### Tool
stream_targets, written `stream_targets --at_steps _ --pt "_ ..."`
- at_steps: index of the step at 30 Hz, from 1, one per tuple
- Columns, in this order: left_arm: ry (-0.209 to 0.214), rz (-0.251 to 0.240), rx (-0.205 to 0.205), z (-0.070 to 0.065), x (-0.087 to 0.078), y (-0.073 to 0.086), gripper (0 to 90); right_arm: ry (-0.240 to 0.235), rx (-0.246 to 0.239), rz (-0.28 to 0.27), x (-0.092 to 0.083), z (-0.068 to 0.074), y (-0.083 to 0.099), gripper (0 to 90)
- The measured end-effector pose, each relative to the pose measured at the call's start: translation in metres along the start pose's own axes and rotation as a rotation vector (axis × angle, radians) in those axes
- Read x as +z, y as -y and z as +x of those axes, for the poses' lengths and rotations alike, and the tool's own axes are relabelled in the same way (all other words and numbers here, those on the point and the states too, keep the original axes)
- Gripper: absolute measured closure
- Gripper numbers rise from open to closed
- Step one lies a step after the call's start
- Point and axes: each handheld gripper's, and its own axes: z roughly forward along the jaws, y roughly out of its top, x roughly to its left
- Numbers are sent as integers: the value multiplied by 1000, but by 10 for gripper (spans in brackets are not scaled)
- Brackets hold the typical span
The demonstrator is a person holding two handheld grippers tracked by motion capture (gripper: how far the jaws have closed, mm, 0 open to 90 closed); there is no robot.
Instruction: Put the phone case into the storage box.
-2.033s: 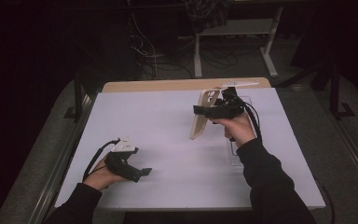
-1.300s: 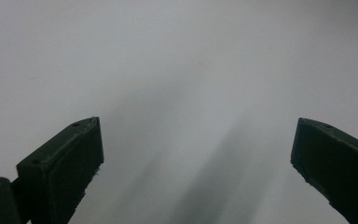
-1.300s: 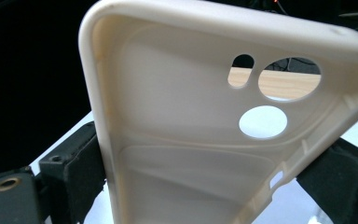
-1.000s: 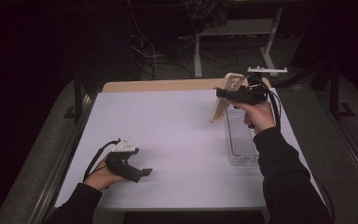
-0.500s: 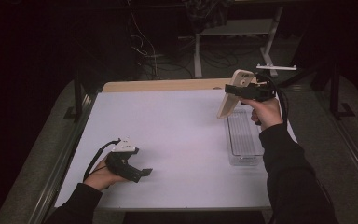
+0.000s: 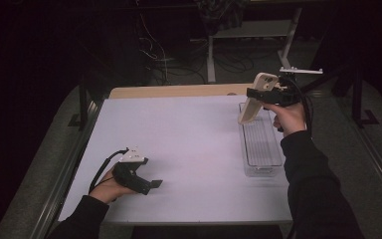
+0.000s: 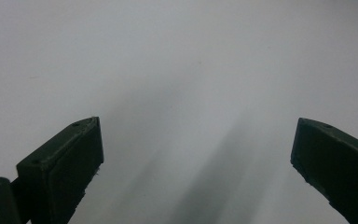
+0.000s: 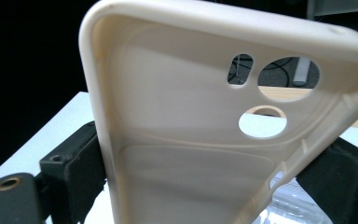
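Observation:
My right gripper (image 6: 254, 94) is shut on a cream phone case (image 6: 255, 99), held upright above the far end of a clear plastic tray (image 6: 270, 158) at the table's right. In the right gripper view the phone case (image 8: 205, 126) shows its hollow inside and camera cut-outs, clamped across its width by the two jaws of the right gripper (image 8: 214, 182). My left gripper (image 6: 154, 184) rests low near the table's front left, open. In the left gripper view the left gripper (image 7: 196, 163) has its jaws wide apart over bare white tabletop with nothing between them.
The white table top (image 6: 179, 139) has a wooden strip (image 6: 174, 91) along its far edge. Behind it are dark floor, cables and a metal stand (image 6: 248, 35). A black rail (image 6: 69, 169) runs along the left side.
My right gripper carried the phone case to the right and away, from mid-table to above the tray's far end. The left gripper stayed put.

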Motion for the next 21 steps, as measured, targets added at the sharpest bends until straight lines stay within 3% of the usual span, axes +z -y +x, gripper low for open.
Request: stream_targets --at_steps 16,21 --pt "1 15 19 0 -1 0 19 152 -7 23 7 -15 4 83" --pt "3 4 4 -1 1 0 19 188 -12 45 14 -17 8 82"
